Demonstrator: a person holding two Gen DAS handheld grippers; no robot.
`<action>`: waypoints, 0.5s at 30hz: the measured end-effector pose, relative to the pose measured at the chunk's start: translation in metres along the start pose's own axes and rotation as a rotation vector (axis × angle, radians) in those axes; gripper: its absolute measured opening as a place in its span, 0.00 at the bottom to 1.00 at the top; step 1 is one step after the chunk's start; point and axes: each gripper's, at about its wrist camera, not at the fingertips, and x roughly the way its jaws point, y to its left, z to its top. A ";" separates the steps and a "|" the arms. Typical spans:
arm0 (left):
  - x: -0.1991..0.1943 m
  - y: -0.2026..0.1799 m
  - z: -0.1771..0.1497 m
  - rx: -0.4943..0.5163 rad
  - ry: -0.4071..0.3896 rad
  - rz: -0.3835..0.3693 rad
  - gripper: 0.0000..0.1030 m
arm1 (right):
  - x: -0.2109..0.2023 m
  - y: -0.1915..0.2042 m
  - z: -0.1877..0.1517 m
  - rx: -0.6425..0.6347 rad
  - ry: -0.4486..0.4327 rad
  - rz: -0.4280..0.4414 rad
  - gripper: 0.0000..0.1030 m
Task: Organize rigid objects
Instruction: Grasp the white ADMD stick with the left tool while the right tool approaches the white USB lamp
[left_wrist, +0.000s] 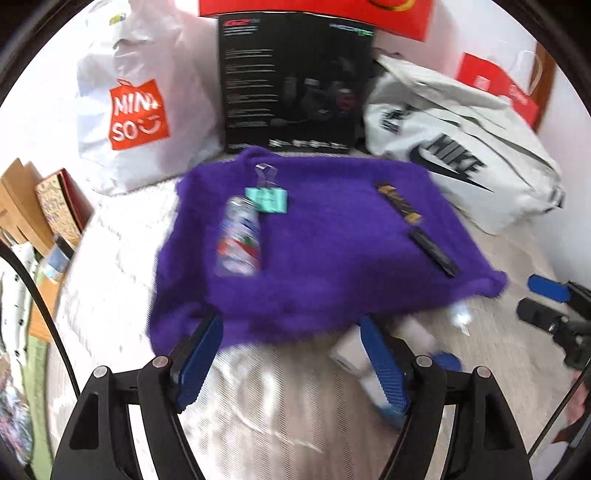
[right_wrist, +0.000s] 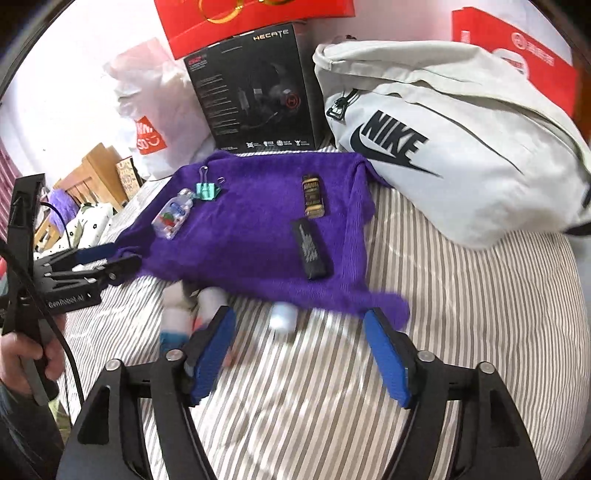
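Hovering low over the striped bed (right_wrist: 461, 332), the right gripper (right_wrist: 301, 350) has its jaws spread and empty, and the left gripper (left_wrist: 291, 358) is likewise spread with nothing between its blue pads.

Lower centre of the right view, just beyond the fingertips, a small white bottle (right_wrist: 282, 317) lies loose on the bed against the near edge of the purple cloth (right_wrist: 251, 236). At lower left of that view a second white bottle (right_wrist: 177, 314) sits blurred, partly behind the left finger.

On the cloth already lie a mint tin (right_wrist: 173, 218), a teal clip (right_wrist: 207, 189), a gold bar (right_wrist: 313, 197) and a black bar (right_wrist: 310, 249), all apart except tin and clip, which nearly touch.

The step in hand looks like fetching a bottle onto the cloth. I would centre the jaws across the bottle's round body, square to its axis, and press gently, since it may roll on the soft bedding. Both views are smeared, so settle first.
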 end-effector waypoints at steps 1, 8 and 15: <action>-0.001 -0.008 -0.006 0.007 0.008 -0.016 0.73 | -0.005 0.001 -0.007 0.006 -0.004 -0.011 0.71; 0.011 -0.048 -0.043 0.017 0.079 -0.078 0.73 | -0.023 0.001 -0.050 0.086 -0.029 -0.050 0.76; 0.017 -0.063 -0.057 0.076 0.111 -0.047 0.75 | -0.022 -0.009 -0.072 0.174 -0.018 -0.015 0.76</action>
